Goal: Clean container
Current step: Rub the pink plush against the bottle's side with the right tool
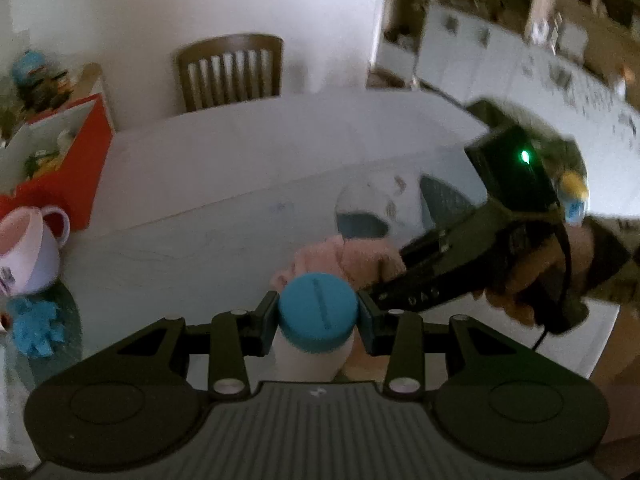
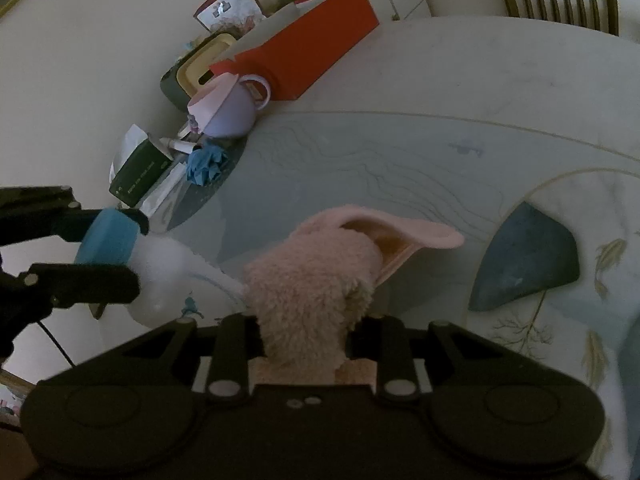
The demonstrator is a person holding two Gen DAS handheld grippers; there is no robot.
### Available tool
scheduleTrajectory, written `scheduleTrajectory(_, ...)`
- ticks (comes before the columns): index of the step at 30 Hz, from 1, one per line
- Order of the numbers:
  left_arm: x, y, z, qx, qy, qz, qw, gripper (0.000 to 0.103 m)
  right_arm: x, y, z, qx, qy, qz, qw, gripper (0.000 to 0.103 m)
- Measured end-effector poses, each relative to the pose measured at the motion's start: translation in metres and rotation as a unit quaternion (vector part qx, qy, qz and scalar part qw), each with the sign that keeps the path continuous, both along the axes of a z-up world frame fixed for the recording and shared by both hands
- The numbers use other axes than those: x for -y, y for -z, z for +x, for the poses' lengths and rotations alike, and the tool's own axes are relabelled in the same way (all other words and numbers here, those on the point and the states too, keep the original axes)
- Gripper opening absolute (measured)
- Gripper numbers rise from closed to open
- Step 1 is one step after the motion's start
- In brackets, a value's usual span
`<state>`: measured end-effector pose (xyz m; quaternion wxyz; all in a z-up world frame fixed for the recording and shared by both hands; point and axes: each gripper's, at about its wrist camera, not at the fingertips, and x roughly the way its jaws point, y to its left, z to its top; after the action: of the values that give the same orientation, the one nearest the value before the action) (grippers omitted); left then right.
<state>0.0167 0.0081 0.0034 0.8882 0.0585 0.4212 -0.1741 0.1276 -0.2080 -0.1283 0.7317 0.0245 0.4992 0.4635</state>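
1. Container [image 1: 316, 344], white body with blue cap [image 1: 318, 312], sat clamped in the left tongs [image 1: 318, 314]; pads bore on the cap from both sides. It was held up over the near table edge, not resting on it. Gripping at the cap left the whole white body free for wiping, likely the reason for that hold.
2. In the right wrist view the container [image 2: 168, 276] lay tilted, cap toward the picture's left, body angled toward the cloth. Probably presented that way to meet the wipe.
3. Pink fluffy cloth [image 2: 316, 280] was pinched in the right tongs [image 2: 308, 340], jaws narrow, with a thick wad bunched ahead of the fingers. The wad made a soft wiping face, so the hard fingers stayed off the container.
4. Cloth sat just beside the container body; actual contact couldn't be confirmed in either view. Judged step: wipe of the side wall starting or under way.
5. Table [image 2: 440, 80] under both tongs was open in the middle. Purple cup [image 2: 232, 108], red box [image 2: 320, 44] and blue rag [image 2: 206, 166] sat at its far-left edge, well apart from the work.
6. Risk, as judgement: grip on the cap alone could let the body twist under wipe pressure.
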Motion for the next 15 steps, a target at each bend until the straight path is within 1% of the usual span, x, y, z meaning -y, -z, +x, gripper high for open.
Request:
scheduleTrajectory(2,0.003,-0.004,0.002,-0.007,0.018,0.026,0.9995,0.040,0.000,0.001,0.000,0.000,0.003,0.002,1.000,0.026)
scheduleTrajectory(4,0.006,-0.006,0.006,-0.024,0.038,0.042,0.9981,0.040,0.001,0.001,0.000,-0.001,0.004,0.005,1.000,0.026)
scheduleTrajectory(7,0.012,-0.008,0.014,-0.038,0.061,0.066,0.9952,0.040,0.001,0.002,0.000,-0.001,0.003,0.009,1.000,0.026)
scheduleTrajectory(13,0.026,-0.009,0.019,-0.040,0.099,0.114,0.9877,0.040,0.003,0.002,0.000,0.000,0.005,0.018,1.000,0.026)
scheduleTrajectory(15,0.023,-0.008,0.018,-0.041,0.102,0.114,0.9873,0.040,0.006,-0.005,-0.001,0.009,0.005,0.026,1.000,0.026)
